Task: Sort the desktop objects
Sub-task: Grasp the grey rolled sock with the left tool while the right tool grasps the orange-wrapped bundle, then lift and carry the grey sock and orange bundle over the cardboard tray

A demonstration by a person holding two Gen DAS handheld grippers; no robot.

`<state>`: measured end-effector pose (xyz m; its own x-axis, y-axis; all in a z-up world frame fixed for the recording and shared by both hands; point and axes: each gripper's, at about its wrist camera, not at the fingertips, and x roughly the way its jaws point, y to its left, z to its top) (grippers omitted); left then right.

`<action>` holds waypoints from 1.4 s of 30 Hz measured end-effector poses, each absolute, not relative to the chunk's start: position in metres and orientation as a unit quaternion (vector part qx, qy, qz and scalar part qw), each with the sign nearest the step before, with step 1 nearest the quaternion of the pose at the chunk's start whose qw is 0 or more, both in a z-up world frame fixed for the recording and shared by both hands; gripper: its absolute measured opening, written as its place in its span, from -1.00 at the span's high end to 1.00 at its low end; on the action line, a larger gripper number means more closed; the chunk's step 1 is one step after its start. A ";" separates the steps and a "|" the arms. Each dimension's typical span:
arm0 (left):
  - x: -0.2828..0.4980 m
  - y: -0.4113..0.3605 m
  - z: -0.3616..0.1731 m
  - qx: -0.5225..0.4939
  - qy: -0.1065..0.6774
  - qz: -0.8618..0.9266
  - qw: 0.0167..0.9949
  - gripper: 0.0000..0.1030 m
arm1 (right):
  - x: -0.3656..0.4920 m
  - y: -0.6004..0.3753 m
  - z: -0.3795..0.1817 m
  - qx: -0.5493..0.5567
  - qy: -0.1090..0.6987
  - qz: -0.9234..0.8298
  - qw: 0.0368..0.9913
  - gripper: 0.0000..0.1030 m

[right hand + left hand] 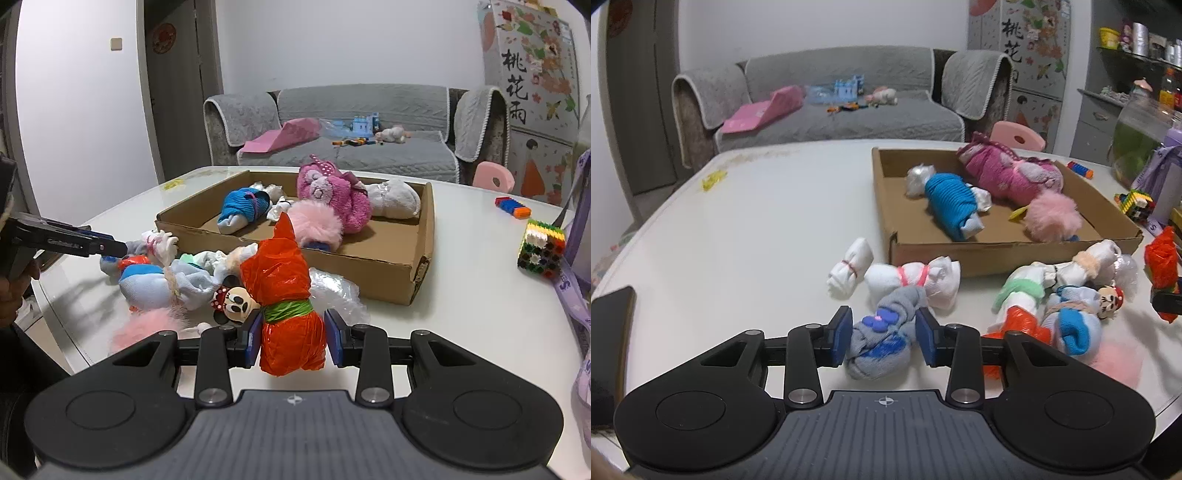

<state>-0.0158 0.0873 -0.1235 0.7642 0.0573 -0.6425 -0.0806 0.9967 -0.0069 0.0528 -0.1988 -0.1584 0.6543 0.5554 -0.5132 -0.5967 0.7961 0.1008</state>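
My left gripper (883, 338) is shut on a grey sock bundle (877, 343) with blue and purple marks, low over the white table (746, 229). In the right wrist view the left gripper (116, 250) reaches in from the left into a pile of bundles. My right gripper (291, 341) is shut on an orange plastic bundle (284, 280) tied with a green band, held in front of the cardboard box (332, 266). The box (997, 254) holds a blue sock bundle (951, 201), a magenta bundle (1008, 173) and a pink pompom (1052, 218).
Two white sock rolls (849, 273) (916, 284) lie just ahead of the left gripper. A pile with a mouse doll (236, 301) lies between the grippers. A block cube (541, 243), a purple lanyard (569, 291) and a dark phone (613, 314) sit near the table edges.
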 end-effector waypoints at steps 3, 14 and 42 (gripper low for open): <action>-0.012 0.093 -0.125 -0.029 0.345 0.036 0.938 -0.08 | 0.053 -0.199 -0.159 -0.039 0.270 0.316 0.909 0.36; -0.001 0.085 -0.143 -0.007 0.389 0.020 0.921 0.19 | 0.053 -0.201 -0.157 -0.039 0.271 0.319 0.908 0.37; 0.027 0.050 -0.058 0.036 0.301 0.006 0.953 0.20 | 0.092 -0.225 -0.104 0.013 0.203 0.306 0.930 0.36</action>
<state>0.0266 0.0502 -0.0585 0.8191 0.0334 -0.5726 0.0102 0.9973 0.0729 0.0916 -0.2253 -0.1044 0.7303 0.5747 -0.3694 -0.5643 0.8122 0.1480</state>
